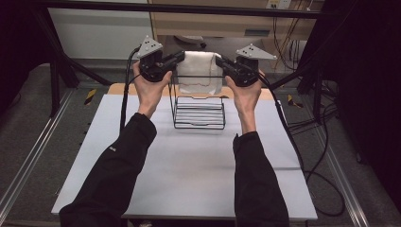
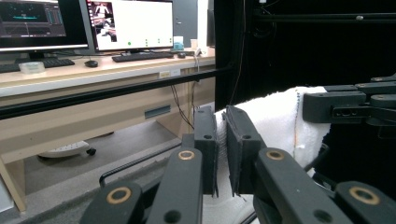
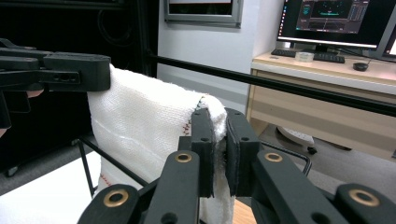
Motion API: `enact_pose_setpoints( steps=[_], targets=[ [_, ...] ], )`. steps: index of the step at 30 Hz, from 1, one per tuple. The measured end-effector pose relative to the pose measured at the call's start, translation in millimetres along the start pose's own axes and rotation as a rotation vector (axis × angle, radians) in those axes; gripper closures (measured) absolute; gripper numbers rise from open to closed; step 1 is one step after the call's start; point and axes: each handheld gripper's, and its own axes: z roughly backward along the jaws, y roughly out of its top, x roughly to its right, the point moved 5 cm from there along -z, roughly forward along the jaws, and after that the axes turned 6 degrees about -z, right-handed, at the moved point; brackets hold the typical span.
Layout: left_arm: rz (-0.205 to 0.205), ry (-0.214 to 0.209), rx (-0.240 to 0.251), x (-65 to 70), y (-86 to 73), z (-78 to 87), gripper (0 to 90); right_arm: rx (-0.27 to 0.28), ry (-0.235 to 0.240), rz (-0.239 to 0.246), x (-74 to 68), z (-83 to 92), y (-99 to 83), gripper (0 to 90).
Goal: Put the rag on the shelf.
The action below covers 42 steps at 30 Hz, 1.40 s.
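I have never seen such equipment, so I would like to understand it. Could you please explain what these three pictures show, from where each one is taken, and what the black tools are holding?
A person stands at a table and holds a hand tool in each hand. Each tool is a gripper with two black jaws that close like tongs.

The high view looks down from above the person. The left gripper and the right gripper each pinch one upper corner of a white towel and hold it above a black wire rack that stands on the table.

The other two pictures come from small cameras that ride on the grippers. In the left gripper view, its jaws are shut on the towel's edge, and the same shows in the right gripper view. Behind them are a desk with monitors.
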Motion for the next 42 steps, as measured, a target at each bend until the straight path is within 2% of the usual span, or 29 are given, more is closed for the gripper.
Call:
enact_pose_setpoints(
  steps=[7,14,28,37,42],
  targets=[
    [0.0,-0.011,-0.003,3.9,-1.1,4.8,83.4,-0.001,0.006,0.008,-3.0,5.9,-0.7,83.3],
    [0.011,-0.043,-0.011,10.0,-4.2,11.1,83.3,-0.013,0.022,0.019,-7.8,14.3,-4.6,83.2],
    [0.011,-0.088,-0.08,23.3,-18.9,25.4,82.4,-0.094,0.056,0.049,-18.9,29.0,-24.0,82.7],
    [0.013,-0.121,-0.137,28.8,-32.7,31.0,80.7,-0.114,0.071,0.065,-20.4,31.2,-34.2,82.5],
    [0.006,-0.133,-0.159,29.7,-32.7,34.8,78.4,-0.119,0.081,0.07,-19.8,31.6,-38.4,82.4]
  ],
)
